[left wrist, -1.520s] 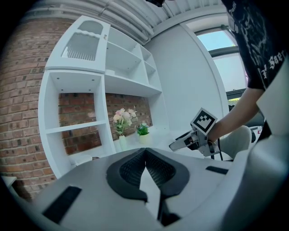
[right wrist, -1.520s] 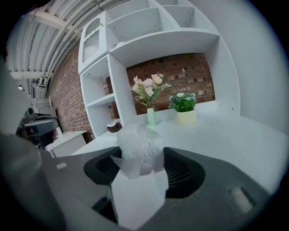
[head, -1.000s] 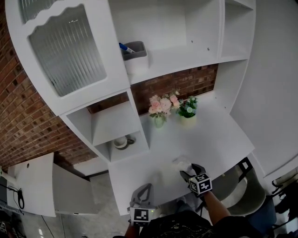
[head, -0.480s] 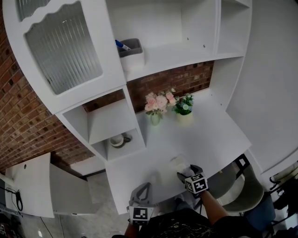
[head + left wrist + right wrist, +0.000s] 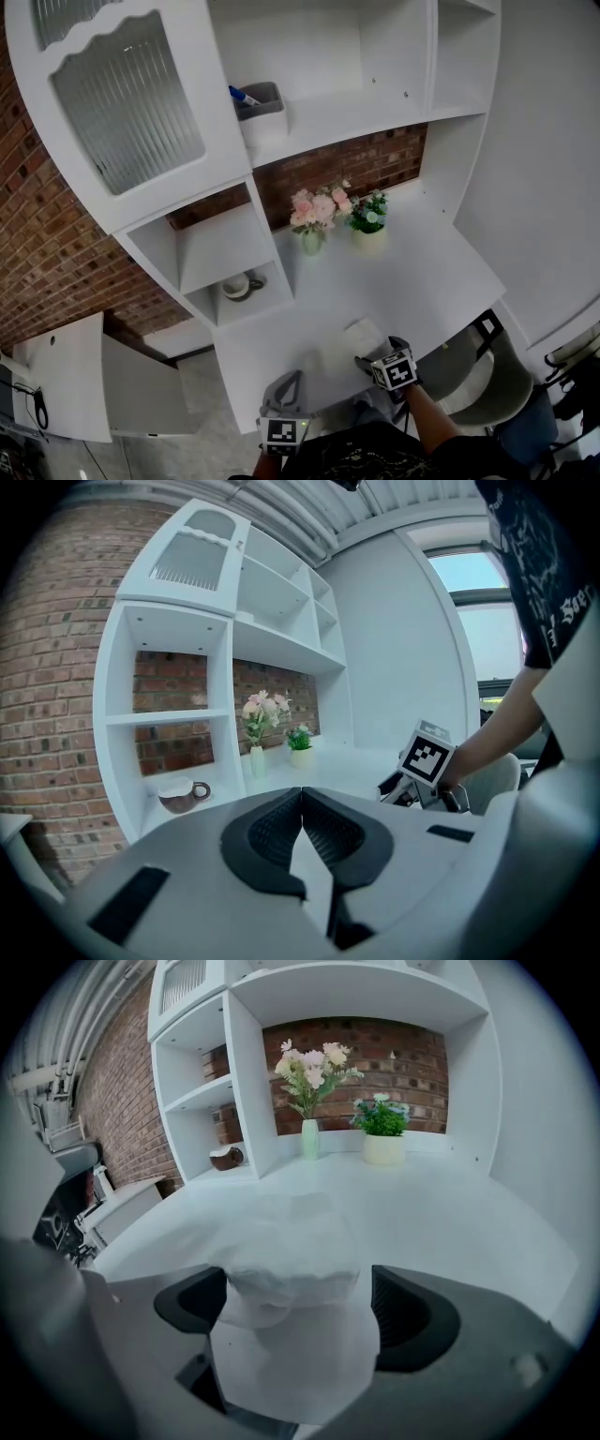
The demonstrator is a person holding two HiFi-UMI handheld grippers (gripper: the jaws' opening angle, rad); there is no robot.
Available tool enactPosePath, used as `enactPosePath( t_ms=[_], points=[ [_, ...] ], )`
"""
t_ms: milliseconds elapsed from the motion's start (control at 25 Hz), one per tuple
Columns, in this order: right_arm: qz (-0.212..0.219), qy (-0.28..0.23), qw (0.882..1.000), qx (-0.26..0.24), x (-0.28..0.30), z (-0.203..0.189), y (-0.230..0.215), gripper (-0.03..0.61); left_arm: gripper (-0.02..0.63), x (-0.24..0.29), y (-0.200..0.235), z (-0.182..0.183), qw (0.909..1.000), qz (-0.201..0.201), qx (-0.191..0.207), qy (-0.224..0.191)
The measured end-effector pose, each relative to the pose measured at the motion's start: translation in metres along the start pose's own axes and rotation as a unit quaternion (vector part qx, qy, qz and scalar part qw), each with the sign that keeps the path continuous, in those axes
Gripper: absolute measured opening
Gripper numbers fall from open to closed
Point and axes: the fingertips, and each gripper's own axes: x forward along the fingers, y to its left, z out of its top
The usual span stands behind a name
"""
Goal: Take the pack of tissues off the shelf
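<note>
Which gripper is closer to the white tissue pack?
Right. The right gripper is opening its jaws, with the tissue pack between them. The left gripper is shut by the front edge of the desk, left of the pack.

Bright, even daylight from the window [image 5: 469,574], soft shadows, gripper views darkly vignetted (fisheye bulge)

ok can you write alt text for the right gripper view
A white pack of tissues lies on a white desk between the opening jaws of the right gripper. Behind it, a vase of pink flowers and a small potted plant stand before a brick wall, with a mug in the shelf unit at left.
</note>
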Motion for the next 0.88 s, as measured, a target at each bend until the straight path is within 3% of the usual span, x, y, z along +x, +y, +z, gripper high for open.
enactPosePath(
  t_ms=[120,400,720,880],
  points=[
    [0.006,-0.012,1.000,0.006,-0.005,0.006,0.002,0.498,0.008,-0.001,0.000,-0.001,1.0000,-0.001,-0.003,0.003],
    [0.034,-0.061,0.997,-0.019,-0.041,0.038,0.013,0.509,0.009,-0.004,0.000,0.006,0.9999,0.000,-0.007,-0.010],
    [0.030,-0.167,0.985,-0.017,-0.101,0.091,0.016,0.508,0.009,-0.007,0.003,0.015,0.9997,0.000,-0.006,-0.023],
    [0.026,-0.201,0.977,-0.064,-0.126,0.111,0.029,0.506,0.009,-0.009,0.002,0.021,0.9995,-0.003,0.000,-0.031]
  ],
)
